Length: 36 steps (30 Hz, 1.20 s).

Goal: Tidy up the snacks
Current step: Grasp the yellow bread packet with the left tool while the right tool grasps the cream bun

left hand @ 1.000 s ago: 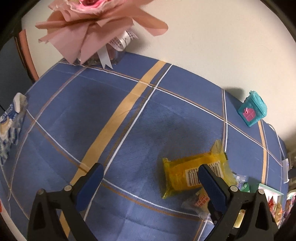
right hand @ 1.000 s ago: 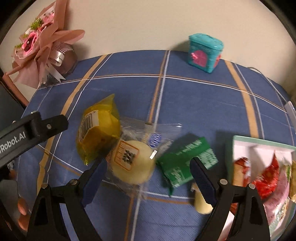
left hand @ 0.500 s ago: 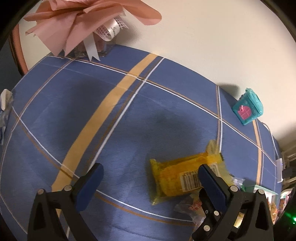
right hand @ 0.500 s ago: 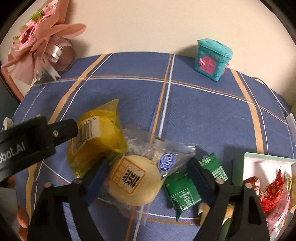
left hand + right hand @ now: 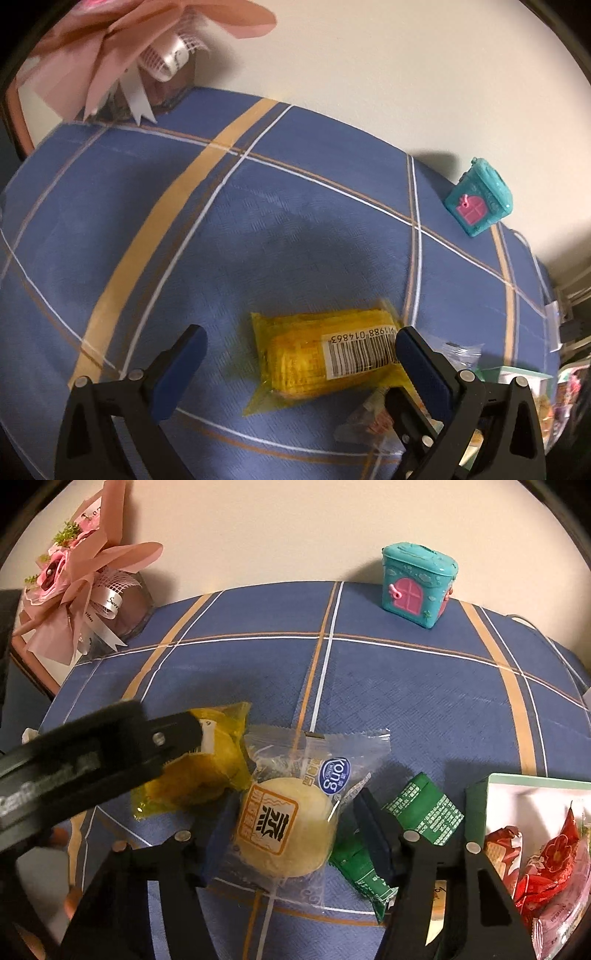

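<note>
While sitting flat on the blue plaid bench [image 5: 406, 686], round cream bun [image 5: 284, 827] in its clear crinkly wrapper, dead centre between the right gripper [image 5: 291, 823] fingers. Closing in now, bun between the jaws, pads flanking the wrapper, no squeeze visible yet. Looks light and soft, likely to dent under a hard pinch; film slick and loose at the sealed ends, so better taken across the plump middle of the bun than by the flappy edges.

Just left of it, touching the wrapper, yellow packet [image 5: 325, 362] with a barcode label, lying flat too. Left gripper [image 5: 295, 354] hovering above it, jaws wide apart, nothing between the pads, one finger over the barcode end. Probably light as well, firmer in shape, crinkly foil.

On the other side of the bun, green packet [image 5: 417, 819] partly under the right finger. Further right, white tray [image 5: 532, 781] with a green rim, red-wrapped sweets [image 5: 546, 864] already inside. Far back by the wall, teal toy house [image 5: 419, 581] and pink bouquet [image 5: 77, 583].
</note>
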{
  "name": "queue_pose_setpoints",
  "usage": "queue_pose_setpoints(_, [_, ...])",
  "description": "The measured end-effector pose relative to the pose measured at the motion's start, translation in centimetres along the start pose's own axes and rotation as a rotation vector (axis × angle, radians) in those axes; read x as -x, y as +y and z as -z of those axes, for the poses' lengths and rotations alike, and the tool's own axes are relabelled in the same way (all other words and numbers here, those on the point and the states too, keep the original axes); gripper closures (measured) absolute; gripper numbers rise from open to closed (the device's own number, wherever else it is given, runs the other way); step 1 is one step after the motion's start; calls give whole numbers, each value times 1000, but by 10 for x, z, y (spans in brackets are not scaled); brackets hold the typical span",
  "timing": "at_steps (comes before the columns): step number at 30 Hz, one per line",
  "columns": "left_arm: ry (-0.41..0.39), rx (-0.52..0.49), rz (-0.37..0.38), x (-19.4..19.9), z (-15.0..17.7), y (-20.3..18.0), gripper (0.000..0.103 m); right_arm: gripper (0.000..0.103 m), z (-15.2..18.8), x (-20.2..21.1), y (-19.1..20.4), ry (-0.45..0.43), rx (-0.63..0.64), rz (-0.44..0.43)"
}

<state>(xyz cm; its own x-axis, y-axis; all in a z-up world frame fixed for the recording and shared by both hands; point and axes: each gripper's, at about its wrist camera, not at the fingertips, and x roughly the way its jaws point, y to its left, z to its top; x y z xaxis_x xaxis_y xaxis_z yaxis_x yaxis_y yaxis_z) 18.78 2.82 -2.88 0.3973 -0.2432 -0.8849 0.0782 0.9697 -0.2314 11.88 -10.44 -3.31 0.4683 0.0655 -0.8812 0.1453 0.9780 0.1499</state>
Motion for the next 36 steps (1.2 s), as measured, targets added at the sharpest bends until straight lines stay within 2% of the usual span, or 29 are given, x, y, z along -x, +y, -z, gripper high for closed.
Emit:
queue_pose_setpoints(3, [-15, -9, -53, -2, -3, 2, 0, 38, 0, -1, -1, 2, 1, -6])
queue_pose_setpoints(8, [-3, 56, -76, -5, -1, 21, 0, 38, 0, -2, -1, 6, 2, -13])
queue_pose_setpoints(10, [-5, 80, -126, -3, 0, 29, 0, 38, 0, -2, -1, 9, 1, -13])
queue_pose_setpoints(17, [6, 169, -164, 0, 2, 58, 0, 42, 1, -4, 1, 31, 7, -25])
queue_pose_setpoints(24, [75, 205, -19, -8, 7, 54, 1, 44, 2, -3, 3, 40, 16, -26])
queue_pose_setpoints(27, [113, 236, 51, -13, 12, 50, 7, 47, 2, -3, 5, 44, 21, -29])
queue_pose_setpoints(29, [117, 251, 65, -12, 15, 49, 8, 48, 3, -2, 5, 45, 23, -31])
queue_pose_setpoints(32, [127, 279, 100, -10, 17, 48, 18, 48, 4, -2, 5, 50, 16, -34])
queue_pose_setpoints(35, [132, 353, 149, -8, 22, 52, 27, 48, 5, -2, 3, 52, 8, -38])
queue_pose_setpoints(36, [129, 382, 177, -7, 24, 53, 36, 49, 6, -1, 3, 53, 7, -39])
